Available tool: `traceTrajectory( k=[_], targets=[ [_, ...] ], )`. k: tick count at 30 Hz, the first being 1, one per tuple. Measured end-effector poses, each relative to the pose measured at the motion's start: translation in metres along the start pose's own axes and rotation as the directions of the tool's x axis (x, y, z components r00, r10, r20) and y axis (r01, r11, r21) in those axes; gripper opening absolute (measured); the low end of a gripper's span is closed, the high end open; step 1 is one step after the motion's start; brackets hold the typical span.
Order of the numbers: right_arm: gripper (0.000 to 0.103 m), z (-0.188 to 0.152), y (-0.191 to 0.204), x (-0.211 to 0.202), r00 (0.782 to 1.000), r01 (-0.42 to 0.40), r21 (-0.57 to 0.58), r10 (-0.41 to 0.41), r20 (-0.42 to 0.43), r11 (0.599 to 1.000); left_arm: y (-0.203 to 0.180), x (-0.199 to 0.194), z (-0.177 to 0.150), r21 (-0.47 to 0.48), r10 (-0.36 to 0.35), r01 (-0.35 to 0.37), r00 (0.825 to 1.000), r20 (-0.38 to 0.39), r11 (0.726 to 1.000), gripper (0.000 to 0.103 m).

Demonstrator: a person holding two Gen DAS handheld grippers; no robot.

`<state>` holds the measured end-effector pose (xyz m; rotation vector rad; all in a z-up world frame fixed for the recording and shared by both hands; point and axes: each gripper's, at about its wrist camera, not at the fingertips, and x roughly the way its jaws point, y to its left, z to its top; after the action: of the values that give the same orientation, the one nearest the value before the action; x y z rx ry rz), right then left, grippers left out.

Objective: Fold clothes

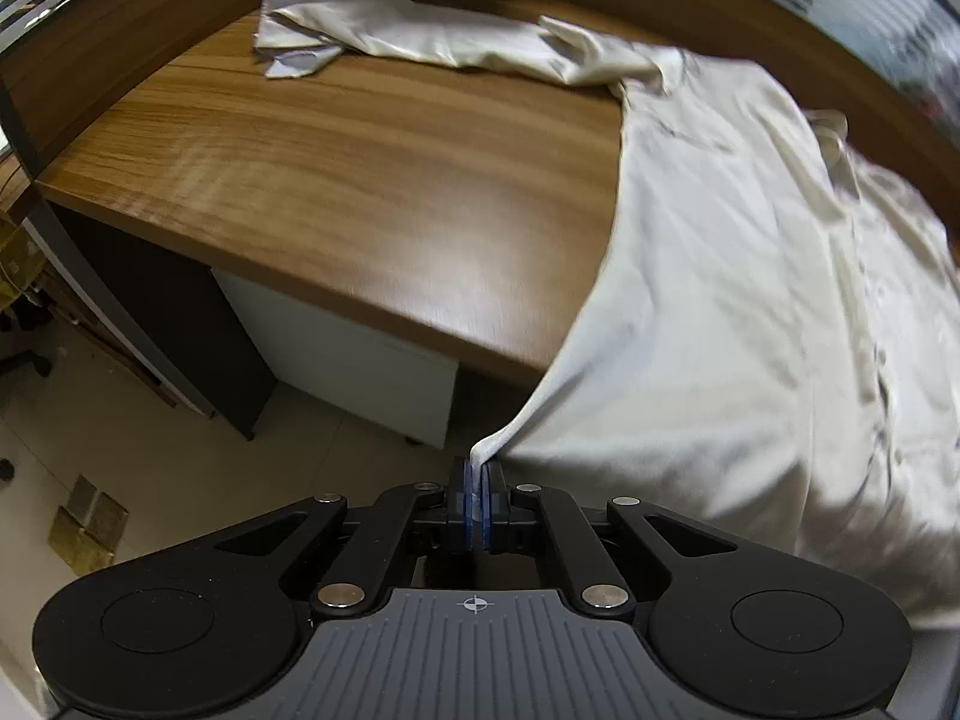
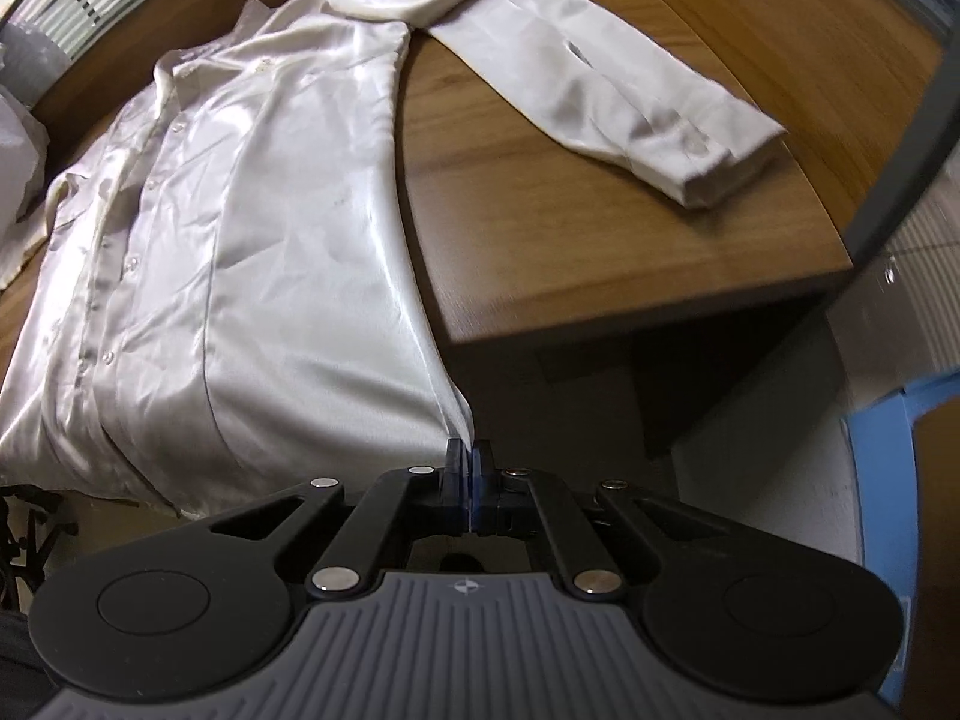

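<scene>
- Bottom centre of the left wrist view: left hand-held gripper, blue pads closed tight on a pinched corner of the shirt hem.
- From that pinch the fabric runs taut up and right; the hem corner hangs off the front edge of the wooden surface.
- Shirt is white, satiny, button-front; its body fills the right half of this frame, lying on the surface.
- One sleeve stretches across the top of the frame toward the upper left, cuff crumpled at its end.
- Left half of the surface is bare wood. Below its edge, lower left: a white cabinet and tiled floor.
- Bottom centre of the right wrist view: right hand-held gripper, pads closed with only a thin bit of the shirt hem edge between them.
- Here the shirt body takes the left half of the frame, button placket running up the left side, collar toward the upper left.
- Hem end droops over the front edge of the surface at lower left.
- Other sleeve lies flat, angled from top centre down to the right, buttoned cuff near the surface's right edge.
- Blue item at right edge, lower part of frame; can't tell what it is.
</scene>
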<state>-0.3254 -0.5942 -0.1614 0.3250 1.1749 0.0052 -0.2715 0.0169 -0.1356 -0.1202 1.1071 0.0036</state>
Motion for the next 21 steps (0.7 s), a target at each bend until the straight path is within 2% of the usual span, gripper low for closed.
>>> traceTrajectory(
  k=[3,4,5,7,9,11,17,21],
  targets=[
    [0.003,0.000,0.000,-0.002,1.000,0.028,-0.007,-0.028,-0.004,1.000,-0.002,-0.005,-0.003,0.010,0.001,-0.001,1.000,0.000,1.000,0.013],
    [0.008,0.001,0.002,-0.004,0.999,0.041,-0.013,-0.041,0.001,0.999,-0.002,-0.008,-0.003,0.010,0.000,0.000,1.000,0.011,1.000,0.020],
    [0.011,0.003,0.006,-0.008,0.999,0.050,-0.021,-0.049,0.015,0.999,-0.002,-0.012,0.000,0.007,-0.003,0.003,1.000,0.024,1.000,0.024],
    [0.017,0.010,0.012,-0.016,0.997,0.055,-0.039,-0.054,0.046,0.998,-0.003,-0.017,0.010,0.010,-0.006,0.005,0.999,0.048,1.000,0.025],
    [0.017,0.020,0.020,-0.023,0.996,0.048,-0.053,-0.044,0.075,0.997,-0.005,-0.022,0.023,0.020,-0.007,0.006,0.998,0.070,1.000,0.030],
    [0.018,0.033,0.030,-0.027,0.995,0.035,-0.067,-0.029,0.092,0.997,-0.010,-0.023,0.040,0.046,-0.011,0.007,0.995,0.096,0.999,0.037],
    [0.019,0.084,0.081,-0.028,0.990,0.010,-0.099,0.004,0.142,0.995,-0.022,-0.012,0.107,0.138,-0.059,0.036,0.985,0.163,0.990,0.045],
    [0.023,0.127,0.120,-0.022,0.982,0.010,-0.092,0.008,0.187,0.996,-0.028,0.012,0.157,0.229,-0.111,0.063,0.973,0.204,0.971,0.052]
  ],
)
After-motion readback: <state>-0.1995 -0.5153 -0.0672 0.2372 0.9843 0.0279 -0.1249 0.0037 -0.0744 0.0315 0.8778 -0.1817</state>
